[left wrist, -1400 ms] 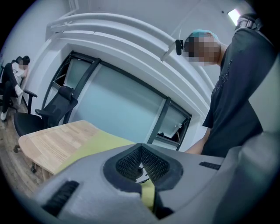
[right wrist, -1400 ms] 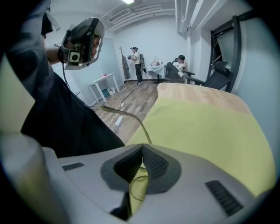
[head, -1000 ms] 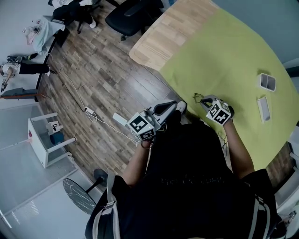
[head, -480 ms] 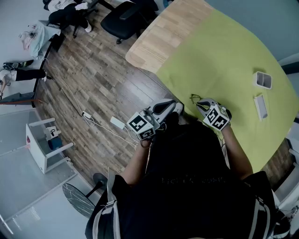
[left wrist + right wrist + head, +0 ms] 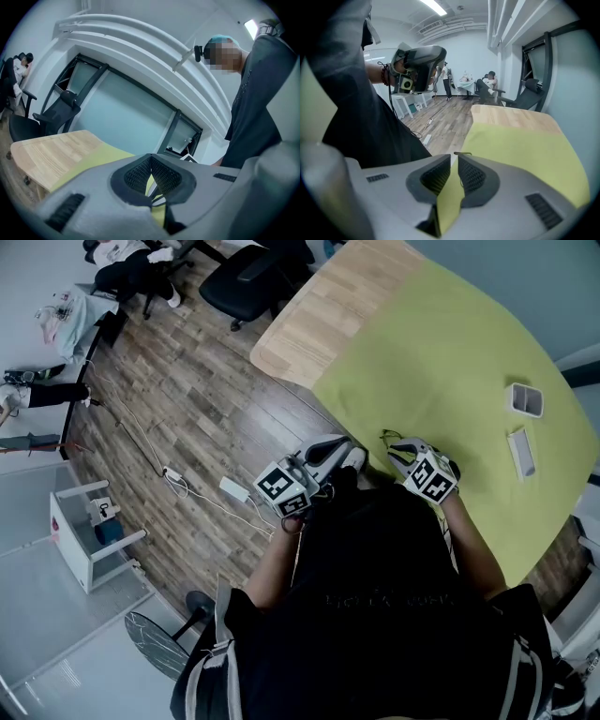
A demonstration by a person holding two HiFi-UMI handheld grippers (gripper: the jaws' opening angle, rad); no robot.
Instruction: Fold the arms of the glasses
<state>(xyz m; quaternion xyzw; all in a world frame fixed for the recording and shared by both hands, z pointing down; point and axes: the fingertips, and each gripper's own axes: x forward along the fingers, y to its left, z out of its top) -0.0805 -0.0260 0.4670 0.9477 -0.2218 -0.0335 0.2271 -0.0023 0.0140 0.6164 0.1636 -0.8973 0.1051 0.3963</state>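
glasses [image 5: 388, 438] lie on the yellow-green mat [image 5: 450, 343], at its near edge just left of the frame's centre in the head view, right at the tips of the right gripper [image 5: 401, 450]. none of the folding looks done. they show only as a small dark wire outline, too small to tell whether either arm is turned in, so i judge both arms are still to fold. the same smallness hides which way the lenses face. the outline seems to run roughly across the frame towards the right gripper, but that is a loose reading. this gripper's jaws are drawn in to a thin slit, with a thin dark bit of frame [image 5: 462, 153] at their tips, seemingly pinched. the left gripper [image 5: 349, 456] hangs off the table's edge, jaws closed at the tips and holding nothing.
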